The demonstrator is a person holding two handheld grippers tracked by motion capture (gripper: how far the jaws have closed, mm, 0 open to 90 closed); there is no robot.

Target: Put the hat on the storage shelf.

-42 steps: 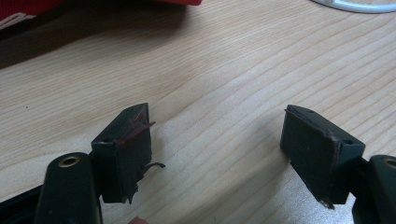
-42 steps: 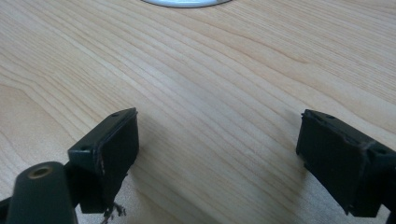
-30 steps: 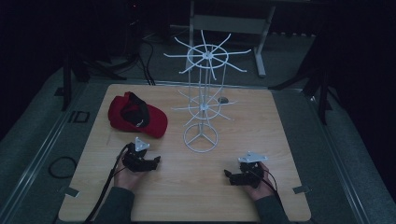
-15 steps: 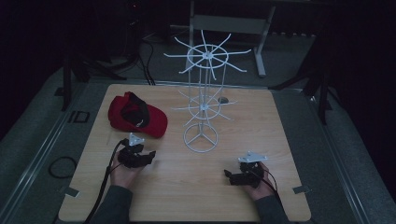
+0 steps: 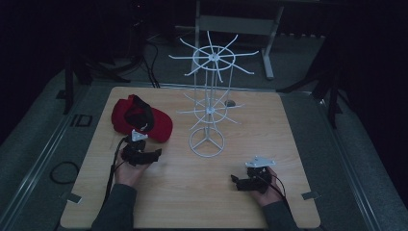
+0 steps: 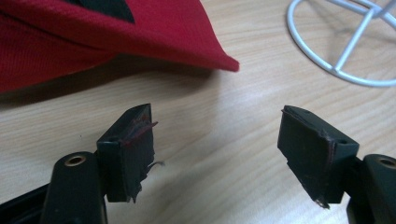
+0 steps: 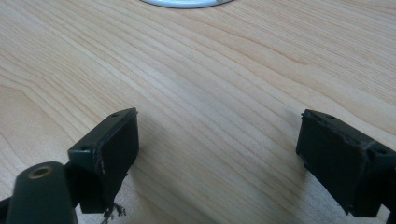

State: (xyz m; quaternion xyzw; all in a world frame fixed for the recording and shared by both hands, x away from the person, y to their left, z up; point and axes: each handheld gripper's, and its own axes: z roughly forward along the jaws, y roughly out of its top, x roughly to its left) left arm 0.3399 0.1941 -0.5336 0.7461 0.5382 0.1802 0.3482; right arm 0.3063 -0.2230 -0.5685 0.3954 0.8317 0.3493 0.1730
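Left claw point(image 6: 217, 140) and right claw point(image 7: 217, 161) both gape empty — red cap point(image 6: 116, 32) cut off by the frame's edge.

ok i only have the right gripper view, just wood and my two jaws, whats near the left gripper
Observer: A red cap lies on the table just beyond the left gripper, its brim edge close ahead of the open jaws, not between them.
Operator: and that white curve at the top of my view
Observer: It's the ring base of a white wire rack standing mid-table, with spoked tiers above.
Operator: anything on the rack
Observer: Nothing hangs on its prongs.
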